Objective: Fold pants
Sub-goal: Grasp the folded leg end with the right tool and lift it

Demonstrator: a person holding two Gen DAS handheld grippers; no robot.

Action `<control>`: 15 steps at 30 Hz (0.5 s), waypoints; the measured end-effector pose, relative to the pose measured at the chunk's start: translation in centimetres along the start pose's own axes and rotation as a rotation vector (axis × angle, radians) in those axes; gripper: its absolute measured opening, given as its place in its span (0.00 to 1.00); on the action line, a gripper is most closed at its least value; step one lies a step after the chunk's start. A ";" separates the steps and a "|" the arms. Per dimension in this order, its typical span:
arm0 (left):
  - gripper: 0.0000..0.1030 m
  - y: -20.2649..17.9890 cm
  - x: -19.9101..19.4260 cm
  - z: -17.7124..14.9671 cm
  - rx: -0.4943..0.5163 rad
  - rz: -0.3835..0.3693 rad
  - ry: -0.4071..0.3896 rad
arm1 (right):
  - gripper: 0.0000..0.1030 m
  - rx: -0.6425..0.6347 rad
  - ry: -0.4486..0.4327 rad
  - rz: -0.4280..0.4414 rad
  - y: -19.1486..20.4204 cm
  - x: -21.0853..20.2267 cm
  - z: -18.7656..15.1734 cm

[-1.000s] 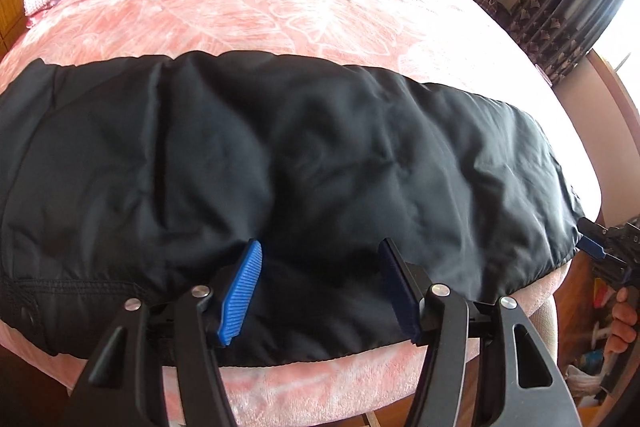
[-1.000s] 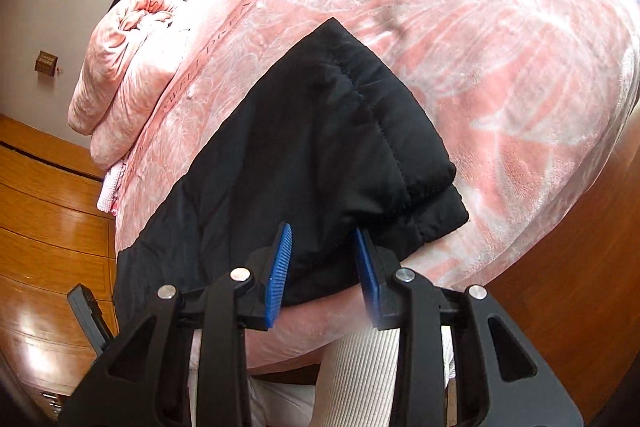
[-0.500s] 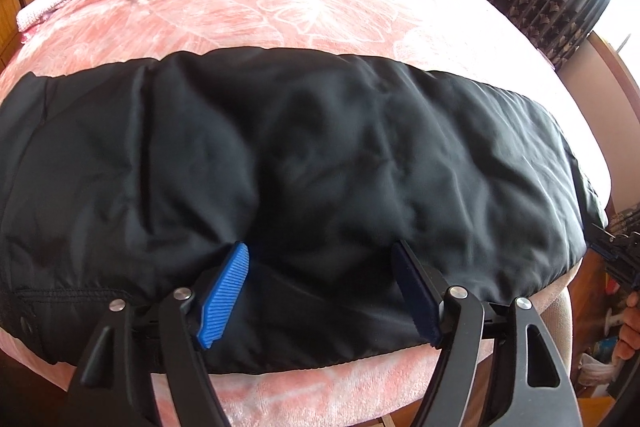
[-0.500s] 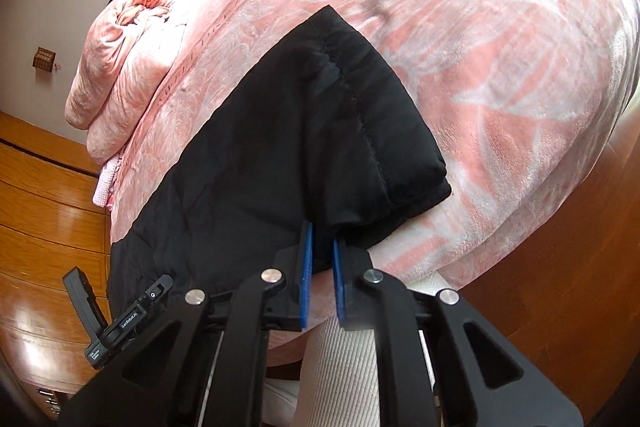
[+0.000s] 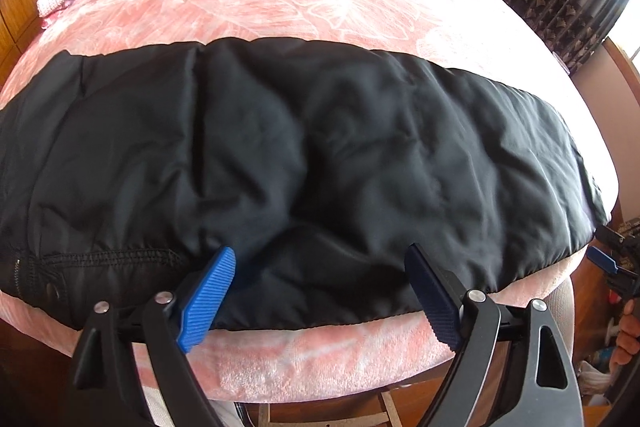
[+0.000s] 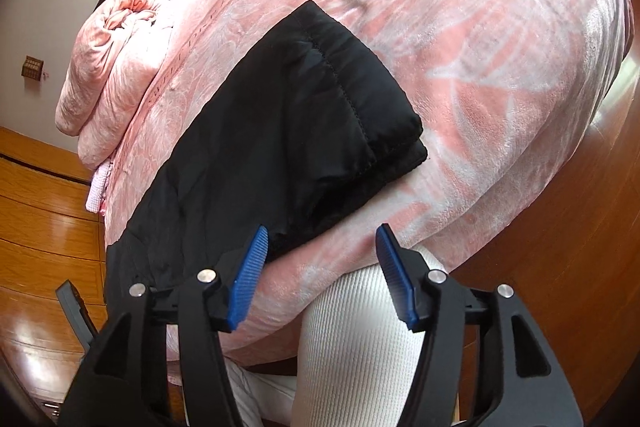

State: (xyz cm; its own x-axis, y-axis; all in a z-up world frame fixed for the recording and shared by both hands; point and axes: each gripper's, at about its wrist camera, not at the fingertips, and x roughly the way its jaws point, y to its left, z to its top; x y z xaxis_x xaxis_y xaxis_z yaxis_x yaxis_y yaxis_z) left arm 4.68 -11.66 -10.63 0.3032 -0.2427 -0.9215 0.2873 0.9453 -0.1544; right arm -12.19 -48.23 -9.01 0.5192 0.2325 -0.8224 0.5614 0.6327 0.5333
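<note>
Left tool (image 5: 320, 291) gapes, empty, over the pants (image 5: 280, 163) along the bed's (image 5: 320, 7) near edge; I'd bite both layers. Right tool (image 6: 320, 267) spread empty off the cuff corner (image 6: 384, 155); re-aim left.

Left gripper (image 5: 320, 291): black plastic frame, two forked arms with triangular cut-outs, four round silver screws across the arms. Fingers (image 5: 208, 301) carry ribbed pads, near one bright blue, other one dark navy in shade. Right gripper (image 6: 320, 277): same black frame, same cut-outs, four silver screws, both ribbed pads (image 6: 394, 279) bright blue. Person's leg (image 6: 356, 339) in white ribbed fabric under the right gripper. Bare-skinned hand (image 5: 626, 337) at the left view's right edge, gripping a black handle with small white lettering, too small to read.
</note>
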 end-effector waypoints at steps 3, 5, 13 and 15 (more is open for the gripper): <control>0.85 0.6 0.0 0.0 -0.021 -0.008 -0.002 | 0.55 0.017 -0.020 -0.019 0.0 0.2 0.9; 0.85 0.9 0.0 0.1 -0.035 -0.017 -0.001 | 0.41 0.021 -0.032 -0.015 0.1 0.3 1.4; 0.90 -0.2 1.3 1.2 -0.024 -0.019 0.014 | 0.08 -0.066 -0.099 -0.005 2.8 -0.8 2.1; 0.91 -0.7 1.9 1.1 0.001 0.002 0.017 | 0.06 -0.116 -0.140 0.010 4.0 -1.7 2.0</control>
State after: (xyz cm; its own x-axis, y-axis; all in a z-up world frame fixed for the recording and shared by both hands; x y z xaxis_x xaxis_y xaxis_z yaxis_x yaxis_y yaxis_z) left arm 6.01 -13.02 -11.84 0.2880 -0.2369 -0.9279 0.2879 0.9455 -0.1521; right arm -9.54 -47.54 -5.14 0.6139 0.1391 -0.7770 0.4815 0.7140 0.5082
